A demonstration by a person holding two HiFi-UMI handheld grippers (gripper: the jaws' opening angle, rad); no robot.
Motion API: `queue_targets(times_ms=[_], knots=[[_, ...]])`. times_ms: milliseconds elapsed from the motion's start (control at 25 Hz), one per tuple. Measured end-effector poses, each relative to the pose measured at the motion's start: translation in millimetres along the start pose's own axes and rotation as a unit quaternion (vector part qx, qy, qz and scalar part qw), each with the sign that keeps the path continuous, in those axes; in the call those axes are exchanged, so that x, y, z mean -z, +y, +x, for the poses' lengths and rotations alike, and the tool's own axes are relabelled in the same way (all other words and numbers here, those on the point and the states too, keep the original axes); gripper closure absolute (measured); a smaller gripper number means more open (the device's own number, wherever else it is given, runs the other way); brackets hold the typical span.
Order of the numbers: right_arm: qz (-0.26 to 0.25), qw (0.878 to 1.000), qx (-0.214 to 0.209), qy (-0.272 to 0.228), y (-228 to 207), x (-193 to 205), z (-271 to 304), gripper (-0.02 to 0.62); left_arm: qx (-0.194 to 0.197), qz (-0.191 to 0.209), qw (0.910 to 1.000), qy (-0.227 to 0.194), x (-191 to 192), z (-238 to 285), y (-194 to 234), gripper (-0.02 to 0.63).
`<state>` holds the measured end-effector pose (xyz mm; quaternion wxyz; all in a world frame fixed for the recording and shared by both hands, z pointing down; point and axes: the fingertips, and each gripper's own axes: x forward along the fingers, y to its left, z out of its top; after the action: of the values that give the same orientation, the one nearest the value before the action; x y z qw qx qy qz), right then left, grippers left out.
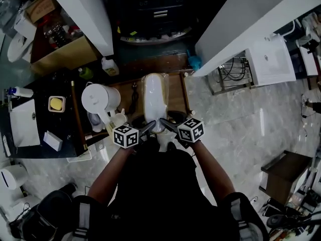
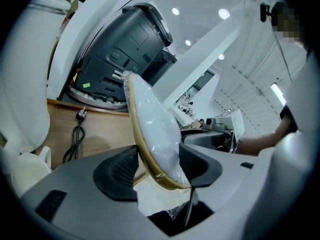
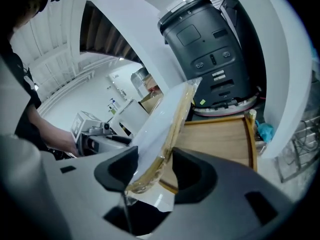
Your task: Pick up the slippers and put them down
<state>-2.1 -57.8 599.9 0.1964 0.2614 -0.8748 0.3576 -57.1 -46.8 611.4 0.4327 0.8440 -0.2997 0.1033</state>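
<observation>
Nearest to me, my left gripper and my right gripper are both pinched on the near end of the white, plastic-wrapped slipper pack with a straw-coloured sole edge. Each gripper view shows its dark pads pressed against opposite faces of that end. I judge two grips were taken because the pack is long and floppy, and one pinch at its end would let it droop or twist. The loose film crumples below the jaws, so the hold is partly on slippery wrap.

From the head view, the pack runs lengthwise away from me over the brown wooden tray with raised rails. The near end is clear of the wood. I can't tell whether the far tip touches it, nor whether the wrap holds one slipper or two.

Beside the pack on the wood lies a black power cable with a plug, which is worth avoiding when setting down. Left of the tray stands a white lidded jug, its base cut off by my left marker cube.

Farthest off is a dark grey, button-fronted appliance on a round base. It is too dim in the head view to identify
</observation>
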Motion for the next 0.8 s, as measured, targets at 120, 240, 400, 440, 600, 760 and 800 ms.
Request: queue_targets(times_ms=[120, 240, 400, 440, 600, 760, 800], knots=[[-0.001, 1.000, 0.000, -0.020, 10, -8, -11, 0.376, 0.004, 0.016, 0.9998, -0.009, -9, -8, -13, 0.345], [-0.003, 0.999, 0.007, -0.034, 19, -16, -23, 0.376, 0.006, 0.030, 0.9995, -0.010, -15, -14, -25, 0.345], [-0.006, 0.998, 0.008, -0.057, 26, -30, -37, 0.377, 0.014, 0.044, 0.9987, -0.023, -30, -19, -41, 0.345], [-0.004, 0.998, 0.006, -0.063, 26, -33, -40, 0.377, 0.015, 0.048, 0.9984, -0.026, -34, -20, -45, 0.345], [0.002, 0.996, 0.002, -0.087, 29, -44, -48, 0.377, 0.018, 0.065, 0.9970, -0.039, -51, -23, -55, 0.346], [0.003, 0.994, 0.006, -0.112, 39, -56, -60, 0.377, 0.024, 0.074, 0.9954, -0.056, -64, -31, -68, 0.345], [0.003, 0.993, 0.007, -0.117, 41, -59, -64, 0.377, 0.026, 0.075, 0.9950, -0.060, -66, -32, -72, 0.345]])
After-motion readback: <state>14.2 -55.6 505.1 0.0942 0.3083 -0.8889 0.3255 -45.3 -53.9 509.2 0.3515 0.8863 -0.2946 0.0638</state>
